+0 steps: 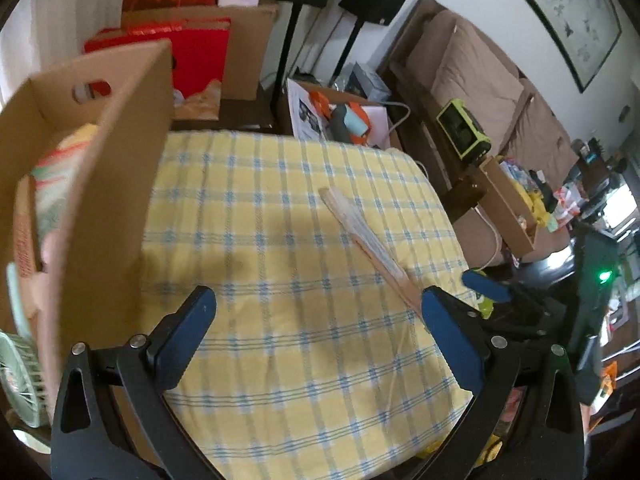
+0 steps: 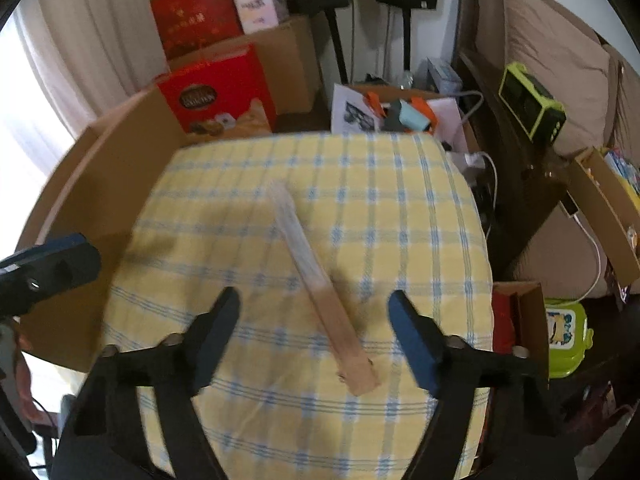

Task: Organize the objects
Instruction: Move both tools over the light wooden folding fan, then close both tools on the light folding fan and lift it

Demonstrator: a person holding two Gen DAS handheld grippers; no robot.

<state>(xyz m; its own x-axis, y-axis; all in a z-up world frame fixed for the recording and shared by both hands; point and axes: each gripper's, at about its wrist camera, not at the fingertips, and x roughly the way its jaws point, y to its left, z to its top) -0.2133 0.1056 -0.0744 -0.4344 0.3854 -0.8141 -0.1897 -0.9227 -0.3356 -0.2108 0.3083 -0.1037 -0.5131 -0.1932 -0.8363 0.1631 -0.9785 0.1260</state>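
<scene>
box wall: my cardboard box (image 1: 100, 184) stands at the left edge of the checked cloth (image 1: 280, 240), already stuffed w/ soft things. My left gripper (image 1: 316, 308) hangs close beside it; a leftward drift likely clips that wall.
left tool: jaws wide apart, nothing btwn them, only bare cloth.
open room: mid cloth is clear, so I've space to lift and carry toward the box.
fan: the folded fan (image 2: 320, 292) lies diagonal on the cloth, handle end nearest me.
right tool: my right gripper (image 2: 314, 306) sits partly open astride the fan's lower half, pads not touching it, nothing held.
risk: fan is thin and flat. Closing too high prob. skids it or bunches cloth.
right edge: cloth drops off just past my right finger (image 2: 416, 344), w/ clutter below. A nudged fan could slide over.
</scene>
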